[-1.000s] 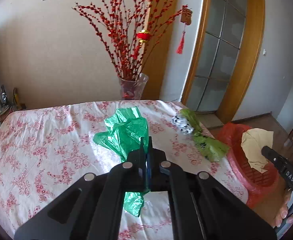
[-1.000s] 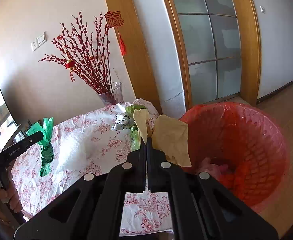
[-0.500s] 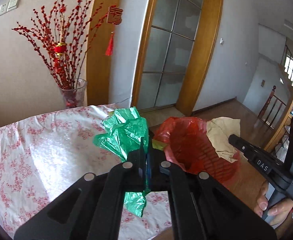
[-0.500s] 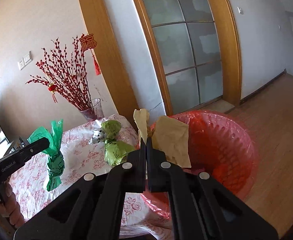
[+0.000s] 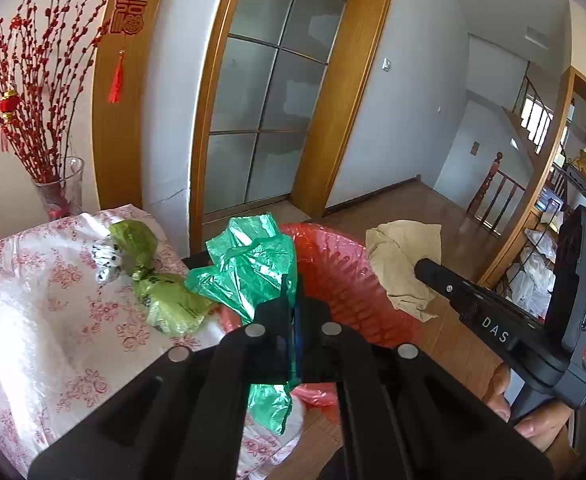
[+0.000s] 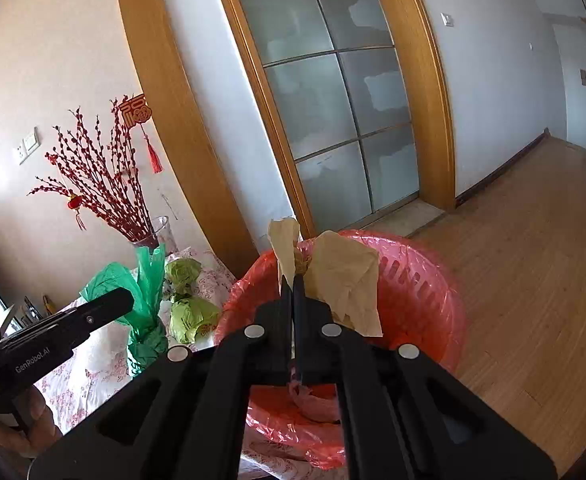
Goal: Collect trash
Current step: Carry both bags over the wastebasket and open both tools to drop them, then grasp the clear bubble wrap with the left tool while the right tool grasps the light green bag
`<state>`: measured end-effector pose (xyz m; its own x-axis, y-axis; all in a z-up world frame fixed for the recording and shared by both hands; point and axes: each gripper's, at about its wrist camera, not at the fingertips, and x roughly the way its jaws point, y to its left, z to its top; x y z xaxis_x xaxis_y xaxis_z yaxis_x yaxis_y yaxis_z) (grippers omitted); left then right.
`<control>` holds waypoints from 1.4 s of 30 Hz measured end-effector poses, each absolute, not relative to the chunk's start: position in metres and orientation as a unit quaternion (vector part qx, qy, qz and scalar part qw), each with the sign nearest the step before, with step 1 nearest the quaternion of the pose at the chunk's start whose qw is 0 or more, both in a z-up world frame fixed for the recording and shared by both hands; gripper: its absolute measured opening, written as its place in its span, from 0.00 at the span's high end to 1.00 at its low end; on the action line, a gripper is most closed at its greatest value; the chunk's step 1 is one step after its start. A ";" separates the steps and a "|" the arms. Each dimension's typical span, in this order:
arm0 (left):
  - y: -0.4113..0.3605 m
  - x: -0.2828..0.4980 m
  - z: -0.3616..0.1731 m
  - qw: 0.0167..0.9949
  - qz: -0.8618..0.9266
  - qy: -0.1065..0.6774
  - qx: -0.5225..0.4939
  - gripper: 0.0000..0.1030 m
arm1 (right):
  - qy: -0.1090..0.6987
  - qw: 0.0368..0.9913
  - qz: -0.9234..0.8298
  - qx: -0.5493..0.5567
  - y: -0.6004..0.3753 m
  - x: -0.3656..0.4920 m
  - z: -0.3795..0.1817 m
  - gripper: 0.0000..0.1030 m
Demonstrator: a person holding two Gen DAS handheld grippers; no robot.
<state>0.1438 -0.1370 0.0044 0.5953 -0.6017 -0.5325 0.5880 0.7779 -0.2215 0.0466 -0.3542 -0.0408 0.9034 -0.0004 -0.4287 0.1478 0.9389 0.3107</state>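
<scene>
While pink trash (image 6: 313,402) shows only rightward, both claws grip.

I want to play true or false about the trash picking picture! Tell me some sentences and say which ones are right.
1. The left gripper is pinching a green plastic bag. True.
2. The right gripper is holding a blue bottle. False: it grips crumpled tan paper.
3. The trash basket is lined with a red bag. True.
4. The table has nothing left on it. False: a yellow-green bag and a small black-and-white wad lie there.
5. The vase holds red branches. True.
</scene>
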 end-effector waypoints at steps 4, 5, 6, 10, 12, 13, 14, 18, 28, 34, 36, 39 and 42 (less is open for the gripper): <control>-0.159 0.148 0.001 0.885 -0.351 0.306 -0.004 0.98 | 0.214 0.959 -0.046 0.179 -0.365 0.048 -0.041 0.99; -0.164 0.149 0.000 0.884 -0.354 0.305 -0.002 0.98 | 0.213 0.959 -0.048 0.181 -0.368 0.049 -0.041 0.99; -0.170 0.150 -0.001 0.882 -0.359 0.305 0.001 0.98 | 0.213 0.958 -0.049 0.184 -0.372 0.050 -0.041 0.99; -0.189 0.155 -0.006 0.878 -0.368 0.307 0.003 0.98 | 0.213 0.956 -0.051 0.197 -0.384 0.054 -0.042 0.99; -0.197 0.162 -0.009 0.875 -0.371 0.312 0.001 0.98 | 0.210 0.955 -0.049 0.203 -0.391 0.057 -0.043 0.99; -0.199 0.164 -0.011 0.873 -0.372 0.314 -0.002 0.98 | 0.209 0.955 -0.049 0.206 -0.394 0.058 -0.043 0.99; -0.203 0.167 -0.013 0.872 -0.373 0.317 -0.003 0.98 | 0.208 0.954 -0.049 0.208 -0.397 0.059 -0.043 0.99; -0.214 0.174 -0.020 0.870 -0.371 0.324 -0.001 0.98 | 0.208 0.952 -0.046 0.218 -0.406 0.065 -0.045 0.99; -0.209 0.190 -0.037 0.871 -0.349 0.345 -0.012 0.71 | 0.220 0.947 -0.019 0.235 -0.411 0.077 -0.059 0.82; -0.176 0.184 -0.037 0.892 -0.302 0.337 -0.007 0.63 | 0.220 0.952 -0.038 0.211 -0.404 0.066 -0.061 0.56; -0.163 0.178 -0.036 0.901 -0.281 0.331 0.001 0.60 | 0.224 0.954 -0.047 0.196 -0.400 0.063 -0.061 0.56; -0.145 0.165 -0.035 0.914 -0.248 0.321 0.015 0.55 | 0.232 0.955 -0.052 0.180 -0.393 0.061 -0.062 0.56; -0.129 0.156 -0.035 0.922 -0.221 0.316 0.026 0.54 | 0.241 0.954 -0.045 0.171 -0.383 0.061 -0.064 0.56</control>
<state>0.1561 -0.1288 -0.0350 0.7020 -0.3918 -0.5947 0.4244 0.9007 -0.0926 0.0605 -0.3834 -0.0643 0.8795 -0.0035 -0.4759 0.1684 0.9375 0.3045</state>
